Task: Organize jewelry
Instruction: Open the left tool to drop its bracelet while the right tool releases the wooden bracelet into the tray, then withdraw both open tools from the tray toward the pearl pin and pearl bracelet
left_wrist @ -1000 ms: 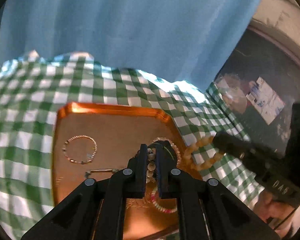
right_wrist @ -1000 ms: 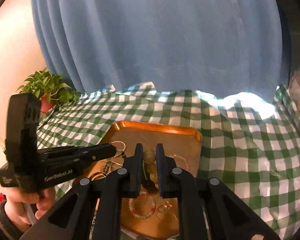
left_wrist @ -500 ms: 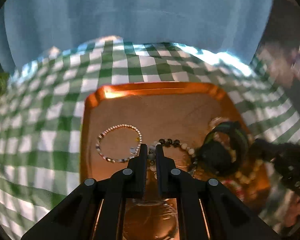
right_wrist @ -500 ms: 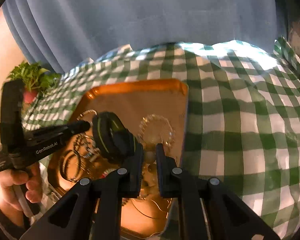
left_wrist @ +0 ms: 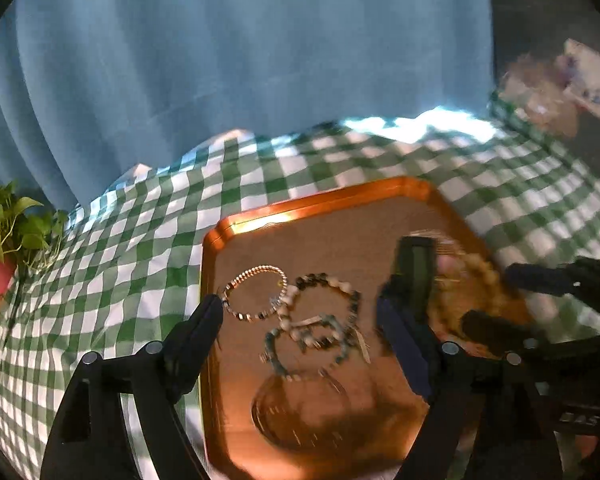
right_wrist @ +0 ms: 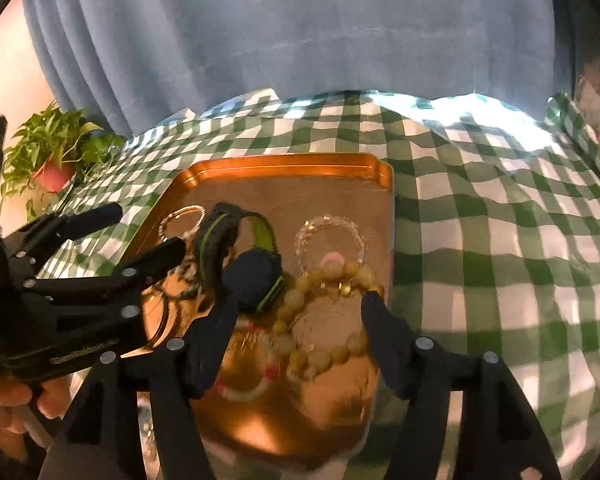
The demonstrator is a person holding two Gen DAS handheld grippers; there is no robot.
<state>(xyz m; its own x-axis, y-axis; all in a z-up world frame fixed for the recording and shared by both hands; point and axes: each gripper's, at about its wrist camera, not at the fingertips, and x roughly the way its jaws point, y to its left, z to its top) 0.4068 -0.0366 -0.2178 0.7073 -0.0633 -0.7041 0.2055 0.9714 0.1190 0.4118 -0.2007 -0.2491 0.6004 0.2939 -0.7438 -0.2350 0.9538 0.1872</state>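
Both grippers are hanging over the copper tray (right_wrist: 284,168) right now, and both have just been opening. The left gripper (left_wrist: 300,312) is standing wide, its jaws well apart with nothing pinched between them — the beaded pieces are lying loose on the tray floor below. Just beyond its left fingertip a thin silver bead bracelet (left_wrist: 256,294) is lying flat, and touching that one, a black-and-cream bead bracelet (left_wrist: 326,300) is overlapping a darker teal strand (left_wrist: 300,344). Motion blur is smearing the near end of the tray, so the pieces down there are hard to read.

Over to the right wrist view: the right gripper (right_wrist: 296,304) is also spread, its pads clear of everything. Between its fingers a chunky tan bead bracelet (right_wrist: 320,320) is lying on the tray in a loose loop. Beside it, to the left, a black watch with green trim (right_wrist: 244,256) is resting on its side, strap curling up. A clear crystal bracelet (right_wrist: 330,236) is sitting just behind the tan beads, near the tray's right rim, and a pink-and-white bracelet (right_wrist: 248,384) is lying close to the left finger, blurred.

The tray itself is sitting on a green-and-white checked cloth (right_wrist: 480,240). A blue curtain (right_wrist: 300,40) is hanging behind, and a potted plant (right_wrist: 56,152) is standing at the far left. A hand (right_wrist: 4,408) is wrapping the left gripper's handle at the frame's lower left.
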